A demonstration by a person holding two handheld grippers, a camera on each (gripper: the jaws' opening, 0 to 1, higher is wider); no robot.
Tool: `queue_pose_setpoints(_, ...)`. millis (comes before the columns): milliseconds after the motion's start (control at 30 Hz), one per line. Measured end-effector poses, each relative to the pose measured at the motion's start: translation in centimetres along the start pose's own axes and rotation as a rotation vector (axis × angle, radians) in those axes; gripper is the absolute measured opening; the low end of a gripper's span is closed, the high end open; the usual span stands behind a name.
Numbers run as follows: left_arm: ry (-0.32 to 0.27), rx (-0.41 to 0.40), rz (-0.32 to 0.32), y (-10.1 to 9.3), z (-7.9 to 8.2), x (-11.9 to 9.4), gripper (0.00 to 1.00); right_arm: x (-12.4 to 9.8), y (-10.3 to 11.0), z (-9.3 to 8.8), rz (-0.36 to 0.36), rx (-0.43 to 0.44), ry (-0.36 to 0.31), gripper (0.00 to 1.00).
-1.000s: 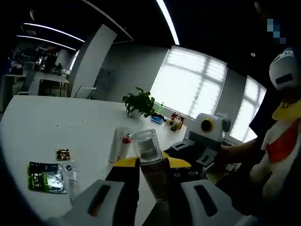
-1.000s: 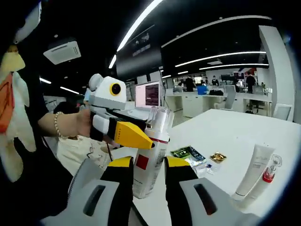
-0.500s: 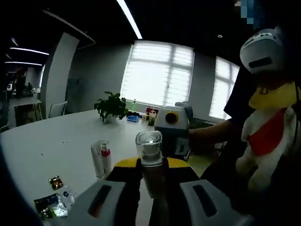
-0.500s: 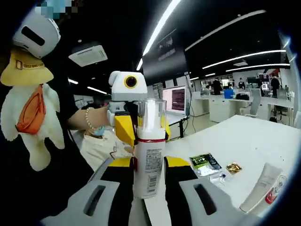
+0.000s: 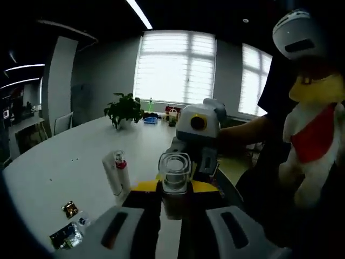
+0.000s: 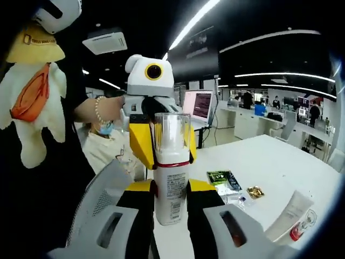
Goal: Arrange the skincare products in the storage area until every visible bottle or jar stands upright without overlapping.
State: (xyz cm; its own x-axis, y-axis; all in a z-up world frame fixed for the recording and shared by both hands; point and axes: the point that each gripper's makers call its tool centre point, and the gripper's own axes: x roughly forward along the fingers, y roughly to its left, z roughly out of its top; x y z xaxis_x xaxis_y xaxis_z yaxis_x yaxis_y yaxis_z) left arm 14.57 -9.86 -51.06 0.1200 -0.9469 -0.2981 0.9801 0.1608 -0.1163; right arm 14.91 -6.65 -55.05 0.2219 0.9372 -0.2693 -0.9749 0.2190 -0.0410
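- We see small dark print on the body of the tall white cylindrical bottle with a clear plastic cap and a red ring below it; it is too fine for us to read. The white squeeze tube carries faint grey lettering that we cannot make out either.
- In the right gripper view, our right gripper has its yellow-tipped black jaws clamped on the lower body of that bottle, which stands upright between them.
- In the same view, our left gripper, white-bodied with yellow jaw tips, comes in from the left and pinches the bottle just under the clear cap, one jaw on each side.
- In the left gripper view, our left gripper shows the same hold from above: the clear cap rises between its closed-in jaws, and the right gripper's white body sits just behind.
- The bottle is held by both tongs above the near edge of the white table, at the side where we stand.
- On the table, well apart from the bottle, the squeeze tube lies flat beside a small clear vial with a red collar; in the left gripper view the tube and vial appear close together.
- Between them and the bottle lie a green-and-black glossy sachet, a small gold foil packet and a crinkled clear wrapper.
- A potted green plant stands at the far edge of the table, by the window.
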Motion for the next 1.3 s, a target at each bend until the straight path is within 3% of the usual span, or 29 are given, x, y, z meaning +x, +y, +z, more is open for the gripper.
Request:
queue_pose_setpoints(467, 0.079, -0.008, 0.027, 1.6, -3.0, 1.8, 0.14, 1.1, -1.4, -3.4, -0.057, -0.039, 0.052, 0.23)
queue_pose_setpoints(767, 0.148, 0.025, 0.036, 3.4, -5.3, 3.6, 0.14, 1.5, -3.7, -6.9, -0.086, -0.051, 0.106, 0.23)
queue_pose_setpoints(1000, 0.239, 0.05, 0.024, 4.9, -7.6, 5.0, 0.14, 2.2, -4.8, -10.0, -0.081, -0.06, 0.17, 0.24)
queue_pose_setpoints(1300, 0.314, 0.056, 0.003, 6.6, -10.3, 6.8, 0.14, 2.4, -6.1, -13.3, -0.117, -0.024, 0.193, 0.24)
